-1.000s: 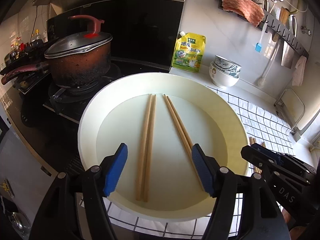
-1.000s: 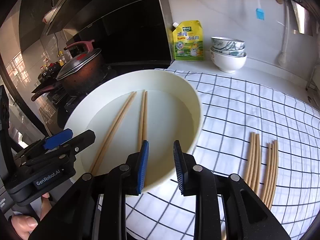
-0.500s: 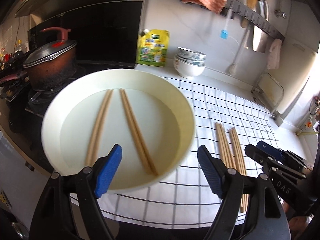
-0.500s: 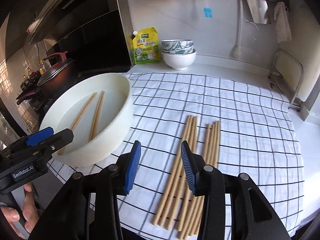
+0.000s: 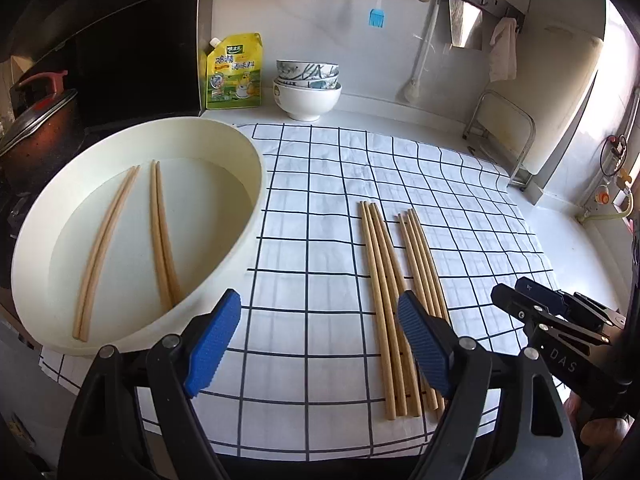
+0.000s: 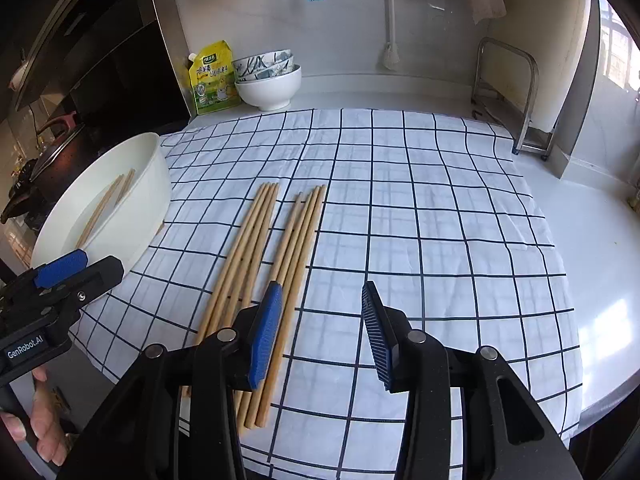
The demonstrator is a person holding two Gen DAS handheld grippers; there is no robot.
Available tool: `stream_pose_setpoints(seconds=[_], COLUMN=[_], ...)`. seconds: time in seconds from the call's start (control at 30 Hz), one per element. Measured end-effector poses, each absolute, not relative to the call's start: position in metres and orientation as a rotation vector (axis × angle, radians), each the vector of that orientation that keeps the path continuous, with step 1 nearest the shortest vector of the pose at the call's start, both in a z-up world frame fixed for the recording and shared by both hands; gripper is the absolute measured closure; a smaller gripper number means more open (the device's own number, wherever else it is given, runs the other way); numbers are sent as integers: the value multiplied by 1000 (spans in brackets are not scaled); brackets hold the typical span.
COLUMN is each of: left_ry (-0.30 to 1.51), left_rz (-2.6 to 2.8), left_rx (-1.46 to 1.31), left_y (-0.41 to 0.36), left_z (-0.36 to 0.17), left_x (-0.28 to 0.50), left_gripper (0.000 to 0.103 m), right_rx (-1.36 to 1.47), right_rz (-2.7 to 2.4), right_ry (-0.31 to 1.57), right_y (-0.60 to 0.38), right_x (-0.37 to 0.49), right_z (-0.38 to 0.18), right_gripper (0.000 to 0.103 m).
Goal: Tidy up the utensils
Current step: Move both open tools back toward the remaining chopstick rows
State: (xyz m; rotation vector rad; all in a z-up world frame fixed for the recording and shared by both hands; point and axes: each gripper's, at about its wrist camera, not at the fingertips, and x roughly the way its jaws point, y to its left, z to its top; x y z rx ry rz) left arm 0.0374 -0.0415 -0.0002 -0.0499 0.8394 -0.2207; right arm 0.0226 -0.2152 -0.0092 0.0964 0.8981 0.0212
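A cream round basin (image 5: 248, 216) sits at the left on the checked cloth and holds two pairs of wooden chopsticks (image 5: 160, 236). It also shows in the right wrist view (image 6: 148, 200). Several more wooden chopsticks (image 5: 394, 280) lie in two bundles on the cloth; they also show in the right wrist view (image 6: 260, 252). My left gripper (image 5: 320, 340) is open and empty, just in front of the bundles' near ends. My right gripper (image 6: 320, 332) is open and empty, above the cloth just right of the bundles.
A checked cloth (image 6: 420, 220) covers the white counter. Stacked bowls (image 5: 307, 88) and a yellow pouch (image 5: 234, 72) stand at the back wall. A dark pot (image 5: 36, 128) sits on the stove at left. A metal rack (image 6: 516, 96) stands at the back right.
Both grippers have swung right, away from over the basin to the chopstick bundles on the cloth. The right gripper's jaws have opened wider. The chopsticks have not moved.
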Motion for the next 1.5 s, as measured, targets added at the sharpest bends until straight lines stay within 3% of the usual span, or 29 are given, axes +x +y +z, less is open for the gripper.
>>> stream_pose_setpoints(seconds=[0.77,1.5], left_ry=[920,955], left_rz=[-176,-194], left_rx=[7,47], left_y=[-56,-80], left_z=[-36,-55], left_x=[57,64], left_gripper=[24,22], right_rx=[53,127], right_rz=[48,1], right_ry=[992,972], right_y=[-200,-237], right_x=[54,49], right_z=[-55,-57], right_gripper=[63,63])
